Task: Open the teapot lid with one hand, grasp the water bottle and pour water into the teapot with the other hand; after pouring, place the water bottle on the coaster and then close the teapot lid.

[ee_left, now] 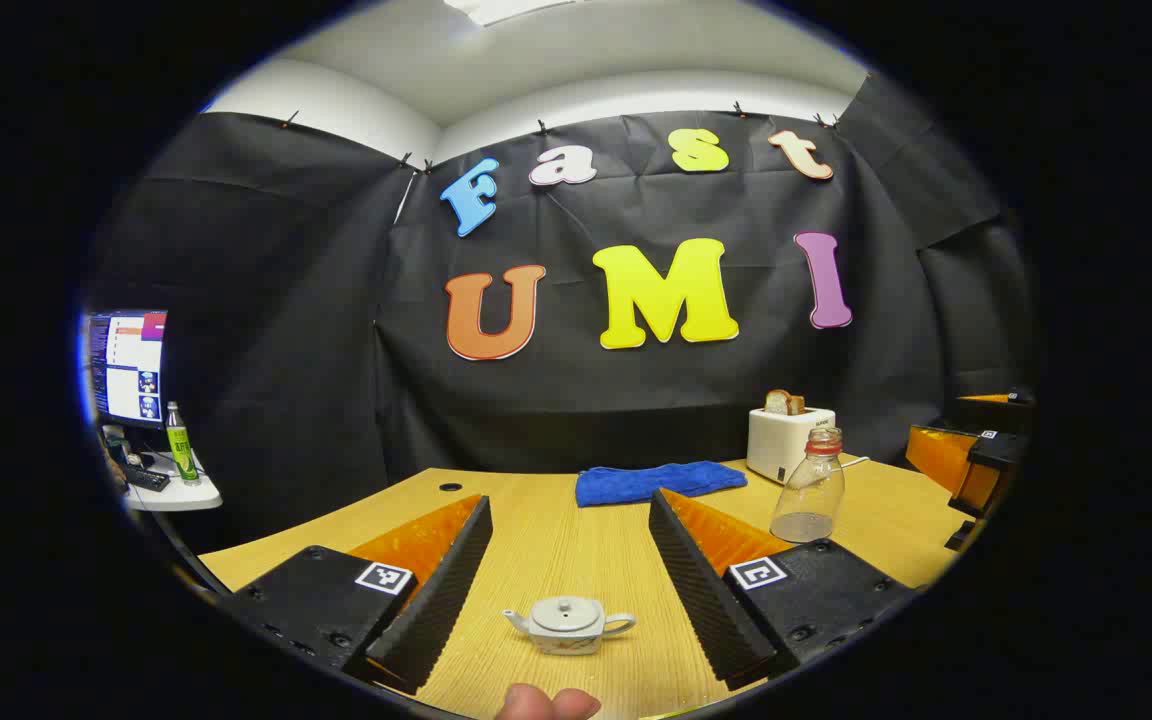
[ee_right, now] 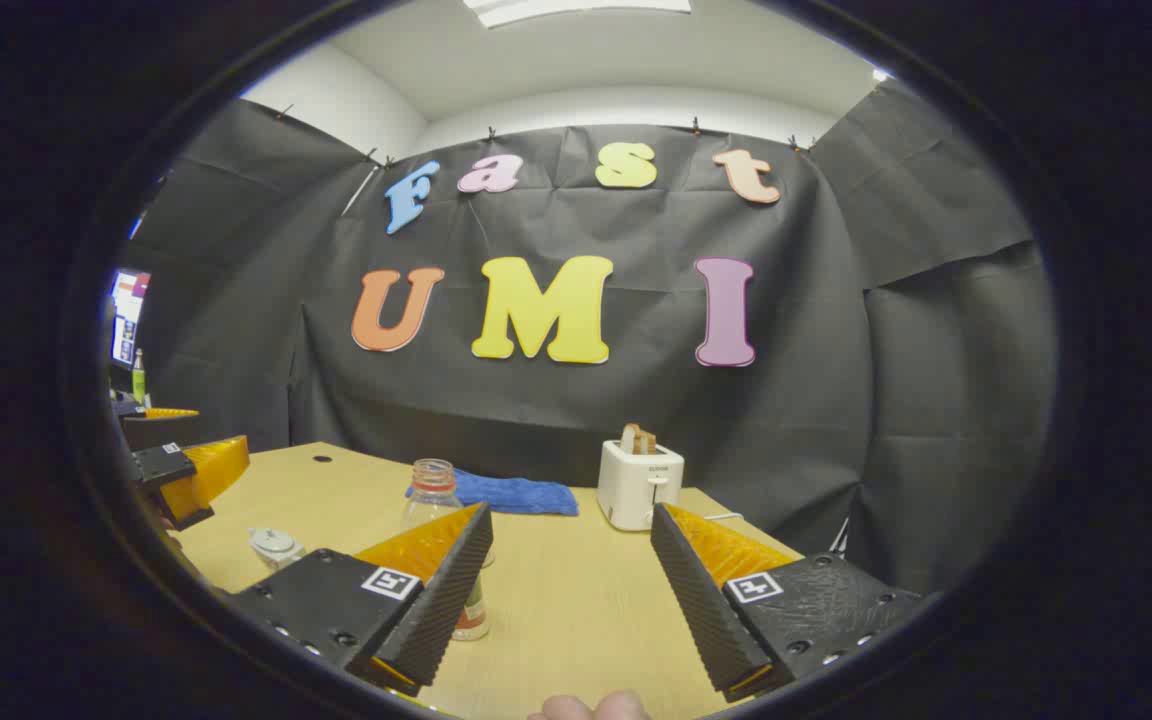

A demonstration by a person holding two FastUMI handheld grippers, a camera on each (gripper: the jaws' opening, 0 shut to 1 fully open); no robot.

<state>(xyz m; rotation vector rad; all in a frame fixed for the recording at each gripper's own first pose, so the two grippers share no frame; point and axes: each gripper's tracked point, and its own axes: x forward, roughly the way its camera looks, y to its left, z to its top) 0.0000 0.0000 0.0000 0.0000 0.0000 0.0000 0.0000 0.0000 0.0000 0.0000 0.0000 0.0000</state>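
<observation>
The teapot sat lidded between our left gripper's spread fingers; our right gripper gaped empty beside the water bottle.

1. The table looks like pale wood with a fine straight grain and a matt finish.
2. The teapot looks like glossy white ceramic.
3. The water bottle is clear, smooth plastic.
4. The towel is soft blue cloth.
5. The toaster has a smooth white shell.
</observation>
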